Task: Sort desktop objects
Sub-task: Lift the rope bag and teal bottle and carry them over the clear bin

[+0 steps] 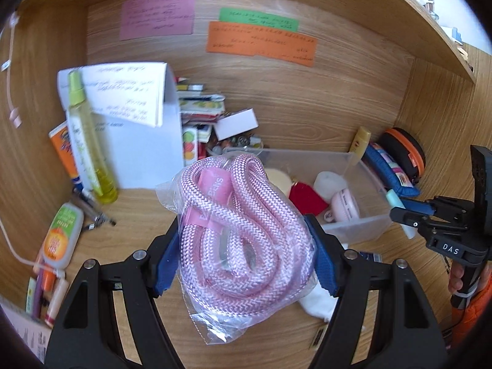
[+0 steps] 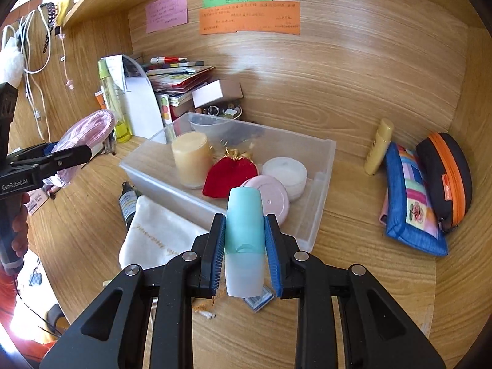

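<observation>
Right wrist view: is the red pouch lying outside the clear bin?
No. The red pouch lies inside the clear bin, between the beige jar and the pink round case.

A woven pink rope, braided and slightly sheeny, is wrapped in a clear, crinkled plastic bag. The table and the walls around it are finished in matt wood grain. A bin of frosted translucent plastic is seen, with a red velvet pouch inside. A smooth, matt turquoise plastic tube and a white satin cloth bag are also shown.
</observation>
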`<state>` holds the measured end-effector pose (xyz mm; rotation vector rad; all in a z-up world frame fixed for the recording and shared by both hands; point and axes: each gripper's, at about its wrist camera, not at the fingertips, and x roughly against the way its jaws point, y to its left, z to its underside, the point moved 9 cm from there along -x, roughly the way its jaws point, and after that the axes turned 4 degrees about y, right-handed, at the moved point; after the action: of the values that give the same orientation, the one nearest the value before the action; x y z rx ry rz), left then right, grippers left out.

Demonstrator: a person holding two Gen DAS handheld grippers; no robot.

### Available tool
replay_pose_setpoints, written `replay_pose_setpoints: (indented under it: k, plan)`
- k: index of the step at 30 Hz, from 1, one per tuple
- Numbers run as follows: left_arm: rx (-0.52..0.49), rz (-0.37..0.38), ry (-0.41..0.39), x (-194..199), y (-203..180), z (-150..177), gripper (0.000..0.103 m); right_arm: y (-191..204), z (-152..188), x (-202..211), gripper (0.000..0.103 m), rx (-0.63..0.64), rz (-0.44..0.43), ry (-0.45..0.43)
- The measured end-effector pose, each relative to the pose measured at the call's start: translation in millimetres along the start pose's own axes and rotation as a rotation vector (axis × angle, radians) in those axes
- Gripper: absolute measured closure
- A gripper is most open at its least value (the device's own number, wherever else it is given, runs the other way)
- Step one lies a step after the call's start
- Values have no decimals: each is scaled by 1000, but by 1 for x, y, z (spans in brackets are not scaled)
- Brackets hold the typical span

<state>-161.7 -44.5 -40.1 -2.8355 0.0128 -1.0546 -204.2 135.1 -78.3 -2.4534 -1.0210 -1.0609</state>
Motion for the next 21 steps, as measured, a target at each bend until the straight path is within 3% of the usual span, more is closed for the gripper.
replay_pose_setpoints:
  k: [21]
  plan:
    - [-115, 84, -17, -47, -62, -62, 30, -21, -50, -32, 80, -38, -27, -16]
